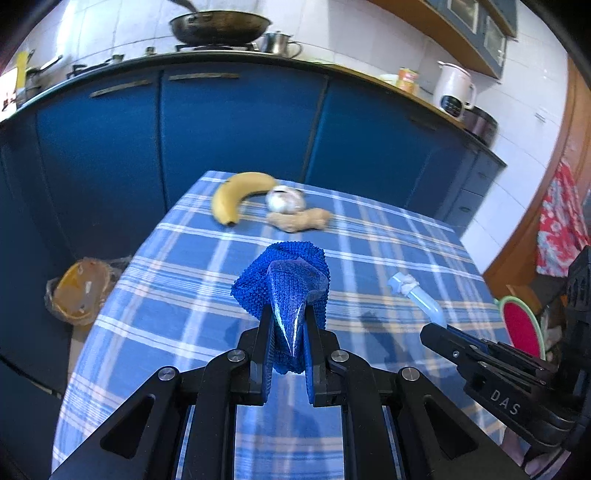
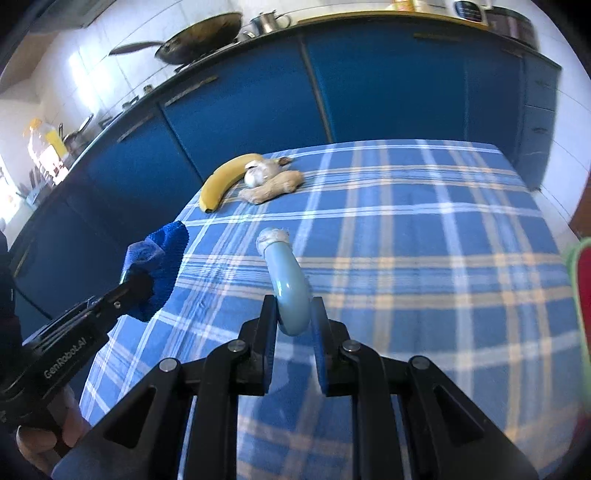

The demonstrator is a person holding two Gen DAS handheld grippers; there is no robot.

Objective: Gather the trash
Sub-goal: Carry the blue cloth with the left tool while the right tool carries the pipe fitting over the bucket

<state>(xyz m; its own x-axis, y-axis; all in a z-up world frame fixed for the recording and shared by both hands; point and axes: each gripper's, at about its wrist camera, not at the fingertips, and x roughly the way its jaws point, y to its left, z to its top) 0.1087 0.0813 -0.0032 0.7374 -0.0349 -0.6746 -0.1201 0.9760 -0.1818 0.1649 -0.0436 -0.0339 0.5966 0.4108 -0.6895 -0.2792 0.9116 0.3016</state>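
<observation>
My left gripper (image 1: 288, 314) is shut on a blue knitted cloth (image 1: 284, 280) and holds it above the blue plaid tablecloth (image 1: 184, 295); the cloth also shows in the right wrist view (image 2: 162, 266). My right gripper (image 2: 293, 306) is shut on a pale blue curved tube (image 2: 290, 280) with a crumpled white end, held above the table; the tube also shows in the left wrist view (image 1: 421, 295). A banana (image 1: 236, 195), a garlic bulb (image 1: 286, 199) and a ginger root (image 1: 299, 219) lie together at the table's far side.
Blue kitchen cabinets (image 1: 236, 122) stand behind the table, with a wok (image 1: 218, 26) and a kettle (image 1: 454, 88) on the counter. A bin with a plastic bag (image 1: 79, 291) sits on the floor left of the table. A red and green round thing (image 1: 521, 325) is at the right.
</observation>
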